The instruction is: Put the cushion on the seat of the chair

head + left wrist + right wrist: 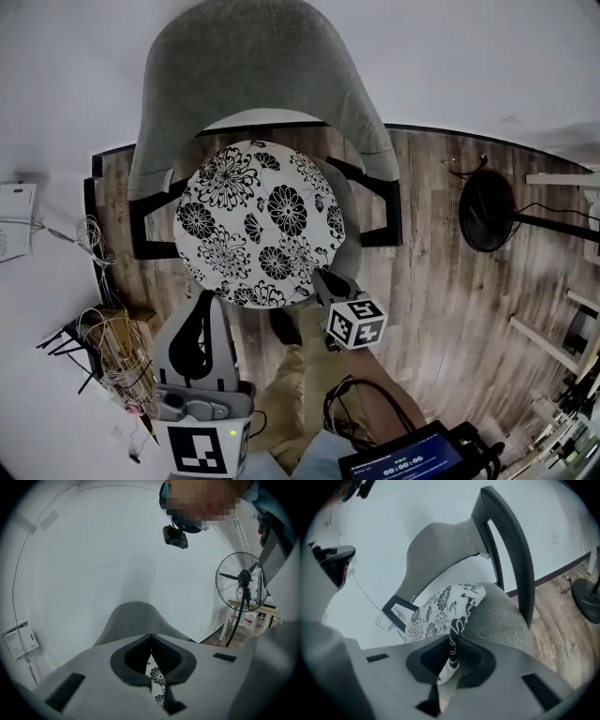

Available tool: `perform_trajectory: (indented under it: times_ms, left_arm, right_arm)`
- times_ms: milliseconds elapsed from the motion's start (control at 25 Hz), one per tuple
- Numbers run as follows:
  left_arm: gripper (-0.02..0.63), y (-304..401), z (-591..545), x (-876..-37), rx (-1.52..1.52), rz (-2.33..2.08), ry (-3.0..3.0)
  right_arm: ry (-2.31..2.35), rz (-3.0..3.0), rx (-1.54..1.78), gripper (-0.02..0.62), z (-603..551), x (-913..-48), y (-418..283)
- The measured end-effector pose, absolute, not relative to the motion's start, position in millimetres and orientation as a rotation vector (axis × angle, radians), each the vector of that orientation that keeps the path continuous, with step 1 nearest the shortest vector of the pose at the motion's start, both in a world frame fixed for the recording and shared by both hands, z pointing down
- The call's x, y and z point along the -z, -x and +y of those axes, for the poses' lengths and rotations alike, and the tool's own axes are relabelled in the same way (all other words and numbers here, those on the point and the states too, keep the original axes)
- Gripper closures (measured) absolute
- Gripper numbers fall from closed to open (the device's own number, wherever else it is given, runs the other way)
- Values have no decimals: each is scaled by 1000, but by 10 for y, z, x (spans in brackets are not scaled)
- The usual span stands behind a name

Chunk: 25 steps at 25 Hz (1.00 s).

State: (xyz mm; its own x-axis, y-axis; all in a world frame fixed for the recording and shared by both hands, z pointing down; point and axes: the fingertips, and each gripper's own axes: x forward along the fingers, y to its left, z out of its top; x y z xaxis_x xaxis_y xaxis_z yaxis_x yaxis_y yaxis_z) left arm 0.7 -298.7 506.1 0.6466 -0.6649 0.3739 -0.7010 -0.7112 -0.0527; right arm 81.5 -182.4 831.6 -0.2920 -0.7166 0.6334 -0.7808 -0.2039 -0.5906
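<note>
A round cushion [260, 225], white with a black flower print, lies over the seat [349, 246] of a grey upholstered chair [253, 66]. Being a disc, it has no long axis. Its printed face is turned up toward the head camera. It covers most of the seat, leaving a crescent of grey cloth bare on the right side in the head view.

The right gripper [454, 641] has its jaws pressed together on the cushion's near right rim, with the printed fabric pinched between the pads. The rim rises a little off the seat there. The left gripper [150, 639] sits at the near left rim. Its jaws are closed to a thin slit, tips meeting, and flowered fabric shows inside the slit.

The curved backrest stands just behind the cushion's far edge. A dark armrest [141, 225] runs close along the left side and another dark armrest [389, 211] along the right. The near edge of the seat is open, where the person's legs stand on a wood floor [441, 309]. A pale wall [469, 56] is behind the chair. A standing fan [487, 211] is well apart to the right, and a tangle of cables [112, 347] lies on the left.
</note>
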Motion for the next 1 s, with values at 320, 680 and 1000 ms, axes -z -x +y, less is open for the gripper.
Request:
perform_trajectory:
  times_ms: [320,680,1000]
  left_arm:
    - [597,264,-3396,-5085,-560,-1066,-2719]
    - [597,239,-3402,-4922,-517,-1050,-2773]
    - [597,274,-3283,-4665,-478,-1075,-2779]
  right_arm:
    - [-1947,-1697,-1551,563,-1795,-8251,-816]
    - [-1891,-1640,-1597,348,-1697,-8257,-915]
    - [-1990,-1666,-1437,377,-1641,-7585,-1123]
